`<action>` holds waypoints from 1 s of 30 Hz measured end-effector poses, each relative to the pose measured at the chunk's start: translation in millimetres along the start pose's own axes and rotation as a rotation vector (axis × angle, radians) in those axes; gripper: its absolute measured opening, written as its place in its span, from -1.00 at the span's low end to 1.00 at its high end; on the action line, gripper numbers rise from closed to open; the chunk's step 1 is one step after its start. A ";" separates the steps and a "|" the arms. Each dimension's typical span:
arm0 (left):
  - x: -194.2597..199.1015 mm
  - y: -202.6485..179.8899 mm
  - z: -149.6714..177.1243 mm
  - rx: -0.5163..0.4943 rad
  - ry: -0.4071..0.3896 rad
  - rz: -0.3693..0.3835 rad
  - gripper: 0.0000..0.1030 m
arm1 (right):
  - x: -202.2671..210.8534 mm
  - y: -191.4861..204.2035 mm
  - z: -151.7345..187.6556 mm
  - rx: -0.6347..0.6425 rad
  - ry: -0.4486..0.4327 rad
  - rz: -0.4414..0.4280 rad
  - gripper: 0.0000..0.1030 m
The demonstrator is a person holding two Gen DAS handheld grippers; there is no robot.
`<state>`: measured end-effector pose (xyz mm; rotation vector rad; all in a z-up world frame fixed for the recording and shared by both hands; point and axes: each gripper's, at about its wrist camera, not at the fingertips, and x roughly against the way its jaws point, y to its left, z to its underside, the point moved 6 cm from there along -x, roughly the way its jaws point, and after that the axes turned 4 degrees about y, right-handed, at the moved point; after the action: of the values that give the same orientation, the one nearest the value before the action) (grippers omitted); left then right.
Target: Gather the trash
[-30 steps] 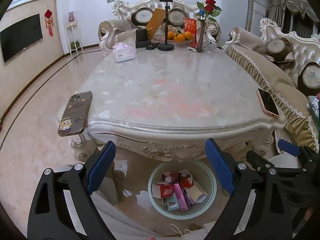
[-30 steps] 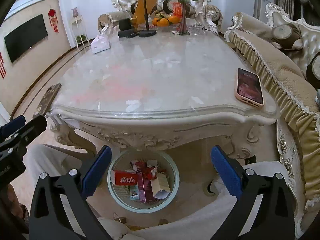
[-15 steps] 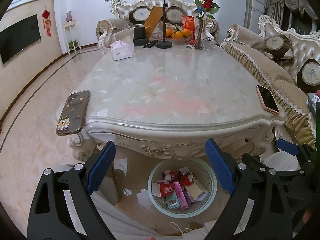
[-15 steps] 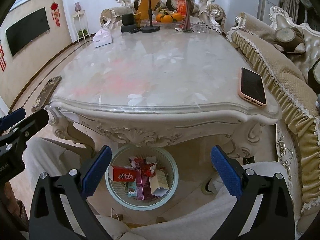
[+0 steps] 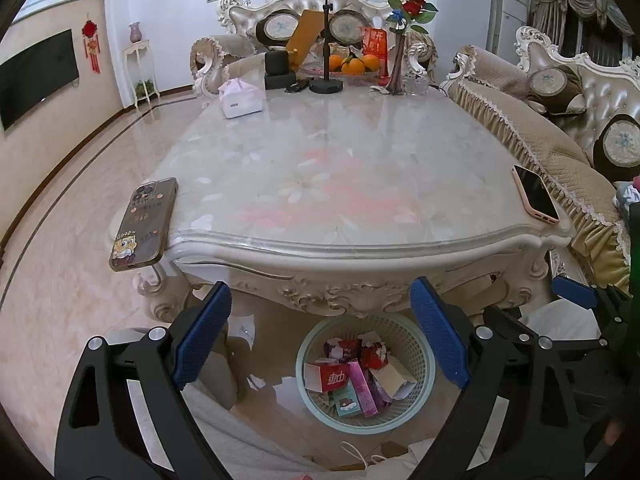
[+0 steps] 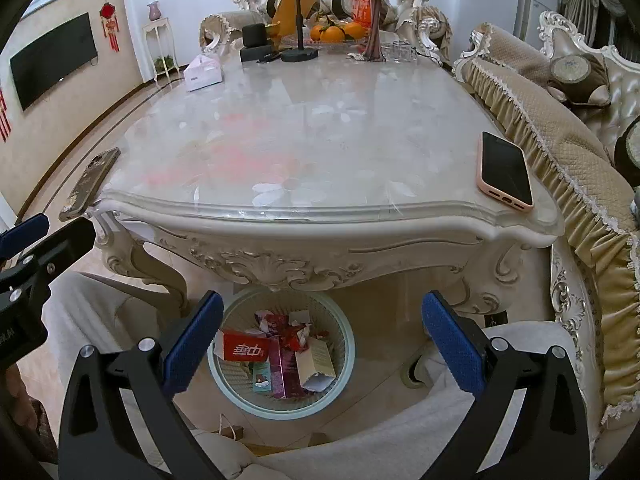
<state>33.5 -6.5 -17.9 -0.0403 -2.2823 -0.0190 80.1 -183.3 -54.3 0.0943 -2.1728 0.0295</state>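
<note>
A pale green wastebasket (image 5: 422, 338) stands on the floor under the near edge of the marble table (image 5: 320, 168); it also shows in the right wrist view (image 6: 344, 340). It holds several pieces of trash, among them a red carton (image 5: 334, 378) (image 6: 246, 348) and a pink box (image 5: 362, 388). My left gripper (image 5: 320, 336) is open and empty, held above the basket. My right gripper (image 6: 320, 344) is open and empty, also above the basket. Each gripper shows at the edge of the other's view.
A phone in a cartoon case (image 5: 144, 224) overhangs the table's left corner. A pink phone (image 6: 506, 170) lies at the right corner. A tissue box (image 5: 240, 98), phone stand (image 5: 326, 84), oranges and a rose vase stand at the far end. A sofa (image 5: 560, 152) runs along the right.
Both grippers have risen slightly and tipped, so the table top shows more from above. Both stay open and empty. The basket and phones have not moved.
</note>
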 end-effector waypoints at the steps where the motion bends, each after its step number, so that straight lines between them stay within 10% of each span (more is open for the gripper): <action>1: -0.3 0.7 0.2 -0.002 0.001 0.001 0.72 | -0.8 0.1 0.4 0.000 0.001 0.000 0.85; 30: -11.0 5.9 3.6 0.014 0.029 0.012 0.72 | -18.5 2.6 8.8 -0.017 0.059 -0.028 0.85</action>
<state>38.2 -0.8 -28.7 -0.0462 -2.2531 0.0020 83.1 -180.2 -74.5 0.1121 -2.1118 -0.0023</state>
